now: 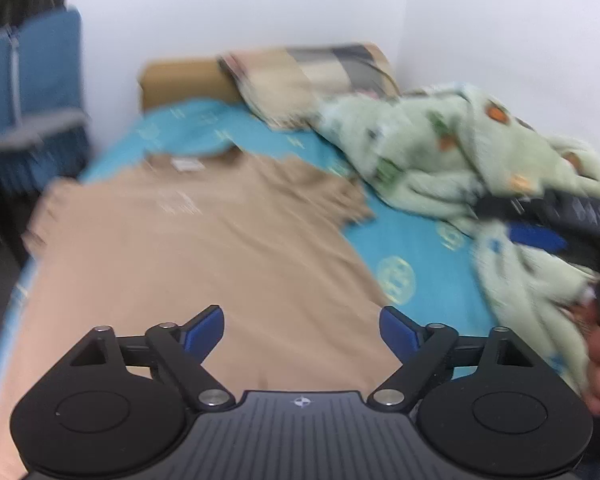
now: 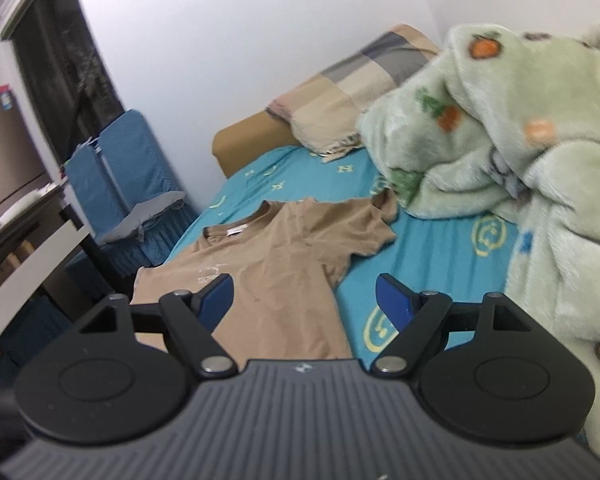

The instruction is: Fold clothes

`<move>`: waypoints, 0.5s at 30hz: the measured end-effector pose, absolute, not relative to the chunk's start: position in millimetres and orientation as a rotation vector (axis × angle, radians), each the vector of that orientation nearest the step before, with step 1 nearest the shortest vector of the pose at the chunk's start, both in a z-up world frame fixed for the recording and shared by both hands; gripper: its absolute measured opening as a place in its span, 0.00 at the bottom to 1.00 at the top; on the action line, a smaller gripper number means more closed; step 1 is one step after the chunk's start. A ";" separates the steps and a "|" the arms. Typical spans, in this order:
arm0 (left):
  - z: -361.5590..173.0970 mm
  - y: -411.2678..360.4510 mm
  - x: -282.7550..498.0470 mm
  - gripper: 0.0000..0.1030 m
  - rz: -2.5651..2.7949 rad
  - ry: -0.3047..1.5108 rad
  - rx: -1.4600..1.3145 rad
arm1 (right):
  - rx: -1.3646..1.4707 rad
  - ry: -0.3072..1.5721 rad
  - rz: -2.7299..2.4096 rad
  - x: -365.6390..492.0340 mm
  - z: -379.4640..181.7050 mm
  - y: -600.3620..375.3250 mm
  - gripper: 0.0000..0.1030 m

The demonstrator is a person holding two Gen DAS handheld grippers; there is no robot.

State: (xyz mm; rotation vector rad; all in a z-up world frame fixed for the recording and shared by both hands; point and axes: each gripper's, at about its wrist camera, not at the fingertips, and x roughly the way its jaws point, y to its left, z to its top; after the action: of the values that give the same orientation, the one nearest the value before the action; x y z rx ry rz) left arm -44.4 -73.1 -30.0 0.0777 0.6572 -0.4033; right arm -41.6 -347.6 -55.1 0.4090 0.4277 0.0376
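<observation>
— Between the blue pads of the left gripper (image 1: 302, 330) I see nothing held: the jaws stand wide apart above the tan T-shirt (image 1: 204, 248). And the other one?

— Same with the right gripper (image 2: 304, 300): jaws spread, nothing between them, hanging over the shirt's lower half and the turquoise bedsheet (image 2: 428, 256).

— So where is the shirt lying?

— Flat on the bed, front up, collar (image 2: 236, 226) toward the headboard (image 2: 244, 140), one short sleeve (image 2: 364, 236) spread toward the green fleece blanket (image 2: 520, 160). That blanket is heaped along one side, and the far sleeve tip lies just beside it.

— Which step would you call this?

— By my reading the shirt is laid out and no fold is made yet. The next move calls for each gripper to come down on an edge, likely a sleeve or shoulder and the hem on the same side, and pinch one layer without dragging the sheet.

— Any writing?

— A pale chest print (image 2: 212, 276) and a white neck tag (image 2: 235, 232); the letters are too blurred to read. A checked pillow (image 2: 352, 92) sits at the head.
</observation>
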 end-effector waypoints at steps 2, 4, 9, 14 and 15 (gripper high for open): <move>-20.1 -58.7 -39.2 0.90 -0.379 0.625 0.078 | 0.357 0.416 0.051 -40.0 -53.0 -338.1 0.62; -18.1 -46.9 -37.3 0.91 -0.355 0.600 0.055 | 0.318 0.416 0.056 -37.7 -52.0 -329.7 0.62; -22.1 -20.2 -37.2 0.92 -0.309 0.576 -0.002 | 0.362 0.476 0.088 -26.9 -60.2 -326.4 0.72; -19.1 2.2 -42.5 0.93 -0.297 0.579 -0.057 | 0.445 0.498 0.084 -16.3 -67.8 -328.1 0.84; -19.1 4.4 -42.7 0.93 -0.296 0.580 -0.066 | 0.458 0.499 0.073 -13.7 -69.1 -328.0 0.84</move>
State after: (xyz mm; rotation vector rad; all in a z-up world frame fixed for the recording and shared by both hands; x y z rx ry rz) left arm -42.7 4.4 -19.1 -0.0660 0.5796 -0.2959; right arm -13.7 -328.0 -69.1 0.4578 0.4987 0.0726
